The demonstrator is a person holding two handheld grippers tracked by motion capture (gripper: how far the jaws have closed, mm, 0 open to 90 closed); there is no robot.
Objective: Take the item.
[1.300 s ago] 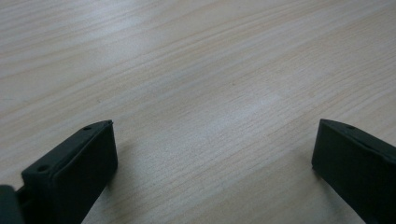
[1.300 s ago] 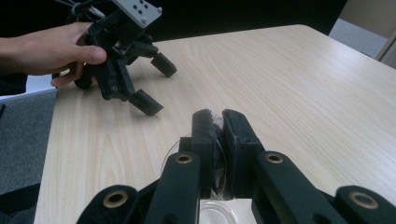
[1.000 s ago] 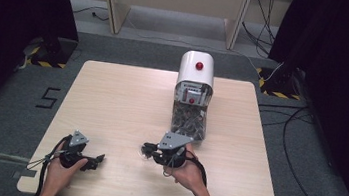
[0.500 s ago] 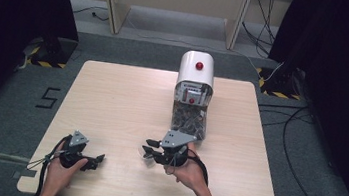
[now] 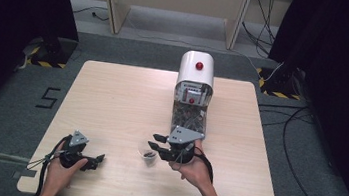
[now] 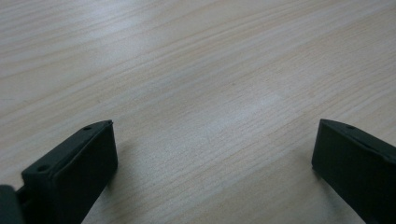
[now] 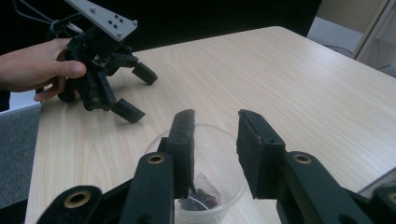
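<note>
Just ahead of your right tongs (image 5: 155, 144) sits the cup (image 5: 148, 155), a small clear plastic one with dark bits at its bottom. In the right gripper view the cup (image 7: 205, 177) stands between the two jaws, one jaw at its rim, the other clear of the wall; the jaws have just been opening, so the tongs are released, nothing clamped.

Your left tongs (image 5: 96, 160) rest low near the bench's front left corner, well apart from the cup. Jaws stand wide, released, with bare wood between them in the left gripper view. From the right gripper view you see them (image 7: 135, 91) beyond the cup, your left hand (image 7: 37, 65) wrapped round the body.

Around:
- Dispenser (image 5: 194, 88), white domed top with a red button, clear lower part holding dark contents. It stands behind your right hand (image 5: 194, 168), close to the grey plate on those tongs.
- Nothing lies between the cup and the left tongs.

Surface: bench (image 5: 111, 100), pale wood grain, rounded corners.

Room: grey carpet, black curtains on both sides, cables (image 5: 303, 144) trailing on the floor at right, yellow-black striped tape at two spots, a "5" mark (image 5: 47, 97) on the floor at left, pale wooden panels at the back.
</note>
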